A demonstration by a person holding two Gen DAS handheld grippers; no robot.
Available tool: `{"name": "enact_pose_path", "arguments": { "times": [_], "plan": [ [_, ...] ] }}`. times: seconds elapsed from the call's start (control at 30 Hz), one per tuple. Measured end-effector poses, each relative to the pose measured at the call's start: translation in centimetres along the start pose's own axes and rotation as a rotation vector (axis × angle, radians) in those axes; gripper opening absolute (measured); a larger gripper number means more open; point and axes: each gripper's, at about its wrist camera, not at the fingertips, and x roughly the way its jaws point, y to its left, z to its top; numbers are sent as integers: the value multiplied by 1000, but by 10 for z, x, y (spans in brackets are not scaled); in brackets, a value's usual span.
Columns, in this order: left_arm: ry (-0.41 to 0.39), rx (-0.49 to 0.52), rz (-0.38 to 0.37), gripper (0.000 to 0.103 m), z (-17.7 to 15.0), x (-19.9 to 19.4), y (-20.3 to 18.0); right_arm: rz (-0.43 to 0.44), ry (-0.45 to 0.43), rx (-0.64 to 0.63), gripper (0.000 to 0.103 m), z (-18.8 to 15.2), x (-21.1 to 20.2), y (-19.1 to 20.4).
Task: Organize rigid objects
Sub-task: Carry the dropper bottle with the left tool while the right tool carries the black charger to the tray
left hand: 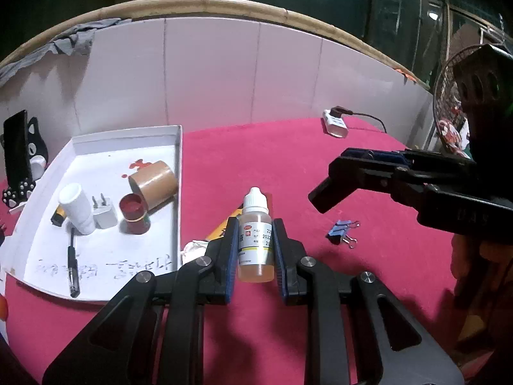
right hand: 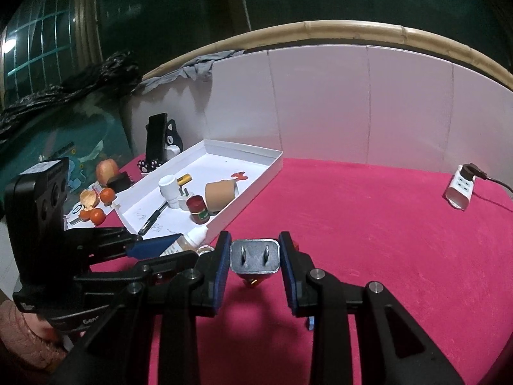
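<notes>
Clamped upright in my left gripper (left hand: 255, 250), the dropper bottle (left hand: 255, 240) travels spill-safe toward the white tray (left hand: 178, 173), while my right gripper (right hand: 255, 260) pinches a plug adapter (right hand: 255, 256).

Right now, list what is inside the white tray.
White tray holds a cardboard tube, red-capped jar, white charger plug, white bottle, battery, black pen. Anything behind them is hidden.
</notes>
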Motion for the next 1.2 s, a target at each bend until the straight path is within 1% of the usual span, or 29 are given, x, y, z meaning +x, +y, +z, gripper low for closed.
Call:
{"name": "enact_pose_path", "arguments": {
  "times": [0.47, 1.2],
  "plan": [
    [-35, -60, 31, 19, -4, -14, 25, 24, 19, -64, 29, 11, 13, 28],
    [-97, -169, 100, 19, -5, -40, 84, 62, 60, -171, 29, 40, 51, 73]
  ]
}}
